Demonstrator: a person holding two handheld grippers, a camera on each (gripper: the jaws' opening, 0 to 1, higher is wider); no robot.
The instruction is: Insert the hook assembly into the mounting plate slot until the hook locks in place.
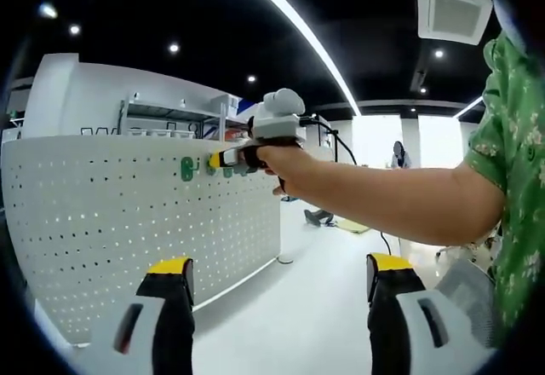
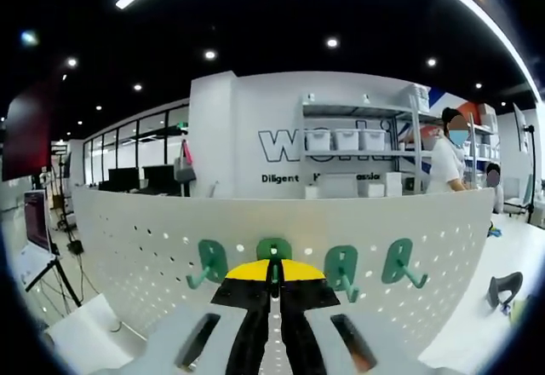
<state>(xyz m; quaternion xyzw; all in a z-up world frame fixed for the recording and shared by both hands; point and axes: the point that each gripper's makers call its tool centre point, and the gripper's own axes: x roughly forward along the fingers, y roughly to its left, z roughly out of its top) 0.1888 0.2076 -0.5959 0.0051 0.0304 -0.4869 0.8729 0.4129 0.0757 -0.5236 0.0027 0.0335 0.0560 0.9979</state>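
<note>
My right fingers [image 2: 273,283] clenched on green hook [image 2: 273,251], pressed at pegboard [image 2: 128,247] just below top edge. Hook plate upright, long axis vertical; prong hidden by yellow tips. Three more hooks on same row: one left [image 2: 207,264], two right [image 2: 342,271] [image 2: 400,264], prongs pointing out and down toward me. Close neighbours both sides, little side room.

My left fingers [image 1: 277,285] released, wide apart, grasping nothing, well back from board. From there, right gripper [image 1: 230,158] at board's top edge beside green hooks [image 1: 188,168]; open floor [image 1: 289,307] below.
</note>
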